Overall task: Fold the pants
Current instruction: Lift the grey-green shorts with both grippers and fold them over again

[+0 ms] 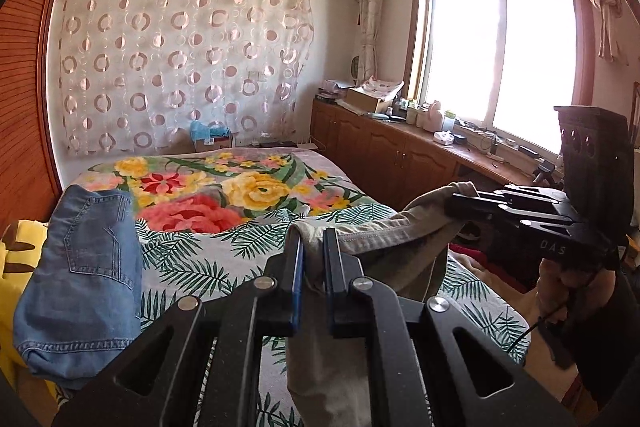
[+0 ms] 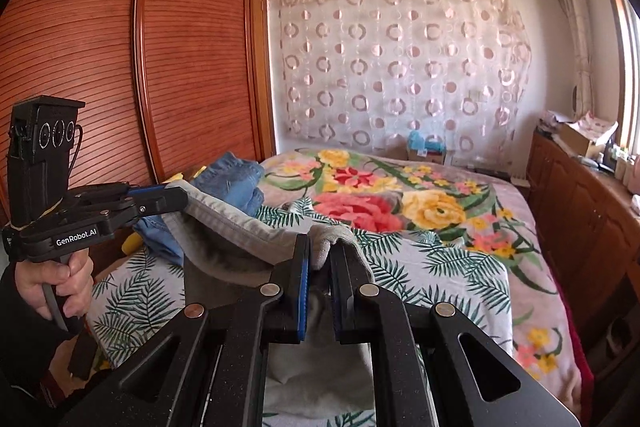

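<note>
A pair of grey pants (image 1: 384,231) hangs above the near end of the bed, held up by its waistband. My left gripper (image 1: 313,243) is shut on one end of the band, with grey cloth bunched between its blue pads. My right gripper (image 1: 460,205) comes in from the right and is shut on the other end. In the right wrist view the right gripper (image 2: 320,247) pinches a grey fold, and the left gripper (image 2: 176,199) clamps the band at the left. The pants (image 2: 240,231) sag between the two grippers and drop below them.
Folded blue jeans (image 1: 80,267) (image 2: 236,175) lie on the bed's left side by a yellow item (image 1: 16,247). The floral blanket (image 1: 240,187) covers the bed. A wooden wardrobe (image 2: 140,67) stands on the left, and cluttered cabinets (image 1: 380,147) run under the window. A hand (image 2: 60,279) grips the left handle.
</note>
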The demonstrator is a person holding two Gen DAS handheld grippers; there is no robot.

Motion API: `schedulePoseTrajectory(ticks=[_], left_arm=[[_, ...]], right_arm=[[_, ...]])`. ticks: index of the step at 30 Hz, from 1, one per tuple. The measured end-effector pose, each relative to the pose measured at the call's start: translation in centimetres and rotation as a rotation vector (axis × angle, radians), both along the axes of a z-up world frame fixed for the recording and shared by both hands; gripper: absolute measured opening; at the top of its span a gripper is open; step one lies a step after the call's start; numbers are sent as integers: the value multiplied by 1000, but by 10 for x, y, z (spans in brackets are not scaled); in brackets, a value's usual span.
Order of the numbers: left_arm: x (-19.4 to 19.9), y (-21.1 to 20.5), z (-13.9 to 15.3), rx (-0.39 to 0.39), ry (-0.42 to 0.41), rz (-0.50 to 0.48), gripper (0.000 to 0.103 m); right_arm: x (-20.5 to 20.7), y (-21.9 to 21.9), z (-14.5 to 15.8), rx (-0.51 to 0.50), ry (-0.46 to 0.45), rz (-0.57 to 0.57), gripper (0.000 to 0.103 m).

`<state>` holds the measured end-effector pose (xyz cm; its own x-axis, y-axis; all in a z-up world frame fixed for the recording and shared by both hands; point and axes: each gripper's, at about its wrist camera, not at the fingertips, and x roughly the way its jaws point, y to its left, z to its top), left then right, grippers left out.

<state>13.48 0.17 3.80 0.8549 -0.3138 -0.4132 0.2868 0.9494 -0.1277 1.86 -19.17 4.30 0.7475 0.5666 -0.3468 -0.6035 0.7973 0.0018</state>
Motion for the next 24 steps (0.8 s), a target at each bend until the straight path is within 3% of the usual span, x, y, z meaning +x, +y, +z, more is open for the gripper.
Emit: schedulePoseTrajectory(ticks=[7,13,19,21,24], left_arm=[[61,15,-9,-9,50,36,10],[98,16,39,21,-24,51,10],[91,12,90,85,-134,50,10],[78,8,83,103,-131,48,10],[57,5,50,108,-70,40,10]], right_arm=[[78,18,12,-26,42,21,9],[142,39,48,-36,6,13,9],[166,40,112,12,-117,-12,9],[162,39,123,22,-142,-15,9],[150,37,118,23,-128,-13,9]])
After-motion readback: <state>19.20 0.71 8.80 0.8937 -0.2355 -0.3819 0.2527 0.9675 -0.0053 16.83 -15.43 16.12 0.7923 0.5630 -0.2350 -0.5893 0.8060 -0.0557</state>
